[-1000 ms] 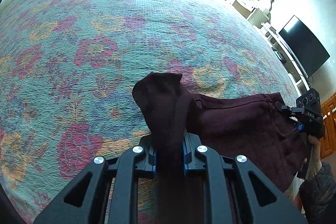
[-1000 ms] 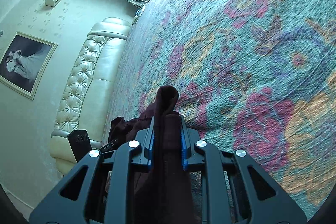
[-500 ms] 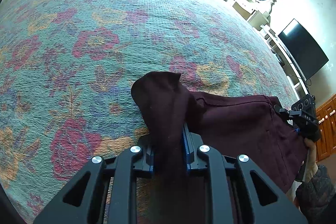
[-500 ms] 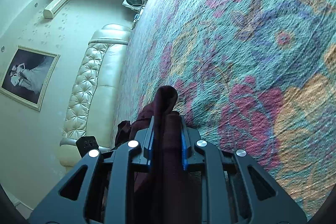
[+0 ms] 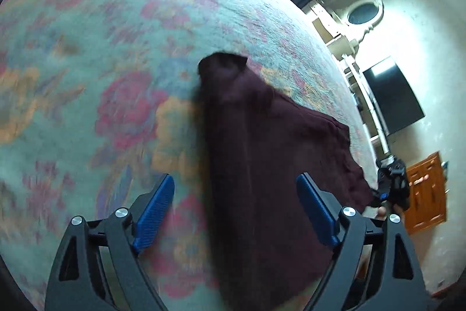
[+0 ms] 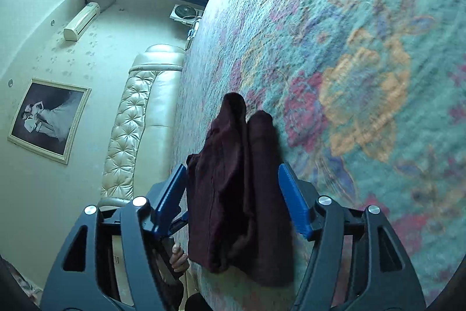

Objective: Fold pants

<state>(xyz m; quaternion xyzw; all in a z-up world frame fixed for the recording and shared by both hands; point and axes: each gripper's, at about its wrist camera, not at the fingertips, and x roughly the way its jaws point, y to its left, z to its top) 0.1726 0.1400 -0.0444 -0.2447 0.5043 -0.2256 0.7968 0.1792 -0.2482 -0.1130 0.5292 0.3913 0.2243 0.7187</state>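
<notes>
Television (image 5: 393, 95) left, portrait (image 6: 48, 120) right

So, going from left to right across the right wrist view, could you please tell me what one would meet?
Framed picture → air conditioner → padded headboard → pants → flowered bedspread.

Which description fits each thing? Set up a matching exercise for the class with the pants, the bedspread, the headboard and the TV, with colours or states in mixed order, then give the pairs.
Things:
1. pants
2. bedspread
3. headboard
4. TV

Descriptions:
A. cream, tufted
B. dark maroon, lying between open jaws
C. black, screen off
D. teal with pink and orange flowers

Pairs: 1-B, 2-D, 3-A, 4-C
</notes>
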